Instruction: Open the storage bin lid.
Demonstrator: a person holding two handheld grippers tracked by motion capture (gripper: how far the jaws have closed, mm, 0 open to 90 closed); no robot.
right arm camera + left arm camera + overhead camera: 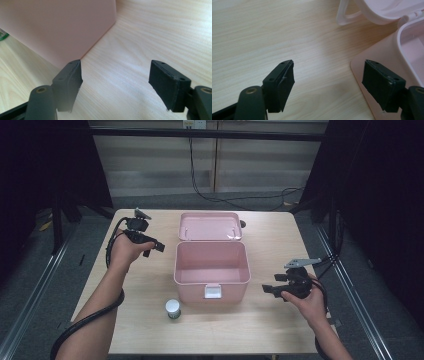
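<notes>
Open pink plastic box with lid thrown back, mid-table on the pale wooden table — between both claws, touching neither. Left gripper just beside its left wall, jaws wide, nothing between. Right gripper near its right front corner, jaws wide, likewise bare. Small white-capped jar in front of the box — well left of the right gripper.

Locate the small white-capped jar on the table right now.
In the high view, the small white-capped jar stands on the wooden table, just in front of the open pink box's front-left corner.
</notes>
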